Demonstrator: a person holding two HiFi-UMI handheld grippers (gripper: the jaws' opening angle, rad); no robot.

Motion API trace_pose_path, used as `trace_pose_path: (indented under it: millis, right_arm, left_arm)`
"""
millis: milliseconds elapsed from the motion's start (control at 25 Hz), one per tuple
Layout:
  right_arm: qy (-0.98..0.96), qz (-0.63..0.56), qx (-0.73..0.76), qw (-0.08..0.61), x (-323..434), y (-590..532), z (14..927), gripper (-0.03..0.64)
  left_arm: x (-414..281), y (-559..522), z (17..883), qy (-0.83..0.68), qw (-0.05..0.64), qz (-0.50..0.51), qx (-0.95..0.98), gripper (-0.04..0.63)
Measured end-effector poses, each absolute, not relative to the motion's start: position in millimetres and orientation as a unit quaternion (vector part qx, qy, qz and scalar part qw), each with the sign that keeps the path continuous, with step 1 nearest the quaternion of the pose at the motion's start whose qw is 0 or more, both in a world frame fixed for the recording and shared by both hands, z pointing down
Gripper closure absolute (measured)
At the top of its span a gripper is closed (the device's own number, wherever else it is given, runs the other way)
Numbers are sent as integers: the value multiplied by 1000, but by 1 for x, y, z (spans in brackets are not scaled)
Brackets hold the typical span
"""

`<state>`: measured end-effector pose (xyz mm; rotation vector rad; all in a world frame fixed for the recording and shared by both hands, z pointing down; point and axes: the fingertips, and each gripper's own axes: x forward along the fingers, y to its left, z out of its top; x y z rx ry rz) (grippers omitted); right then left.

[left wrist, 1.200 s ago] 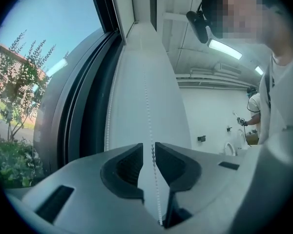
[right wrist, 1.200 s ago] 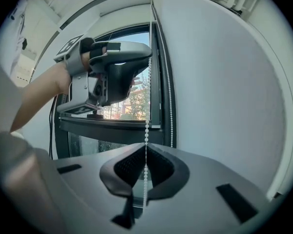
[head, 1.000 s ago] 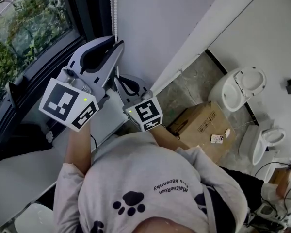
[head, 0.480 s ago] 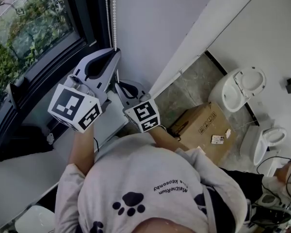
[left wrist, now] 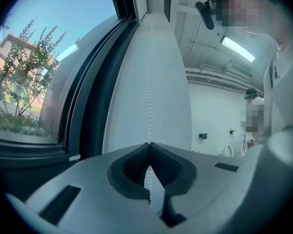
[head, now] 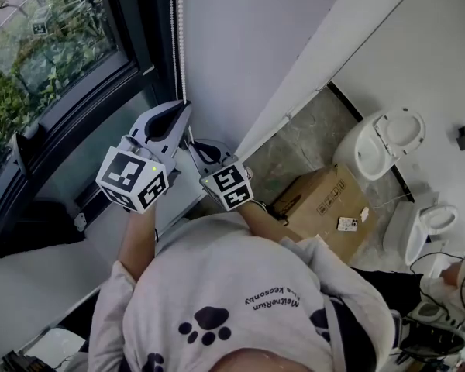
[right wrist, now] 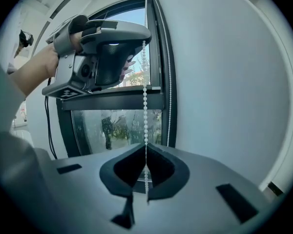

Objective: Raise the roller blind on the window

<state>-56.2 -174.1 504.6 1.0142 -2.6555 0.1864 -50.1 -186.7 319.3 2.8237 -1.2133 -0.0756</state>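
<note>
Plainly taut bead chain (right wrist: 145, 96), axis vert.

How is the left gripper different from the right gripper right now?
The left gripper pinches the bead chain higher up; the right gripper pinches it lower, straight beneath. In the head view, the left gripper sits nearer the window, and the right gripper farther from it. Both are shut on the same strand.
</note>
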Motion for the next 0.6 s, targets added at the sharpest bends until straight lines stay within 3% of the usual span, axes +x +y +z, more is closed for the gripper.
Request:
trace_pose_path:
  millis: [600]
  right_arm:
    - [-906, 125, 336, 225, -44, -166, 573, 606]
  left_arm:
    - [-46, -190, 392, -390, 106, 8, 915, 588]
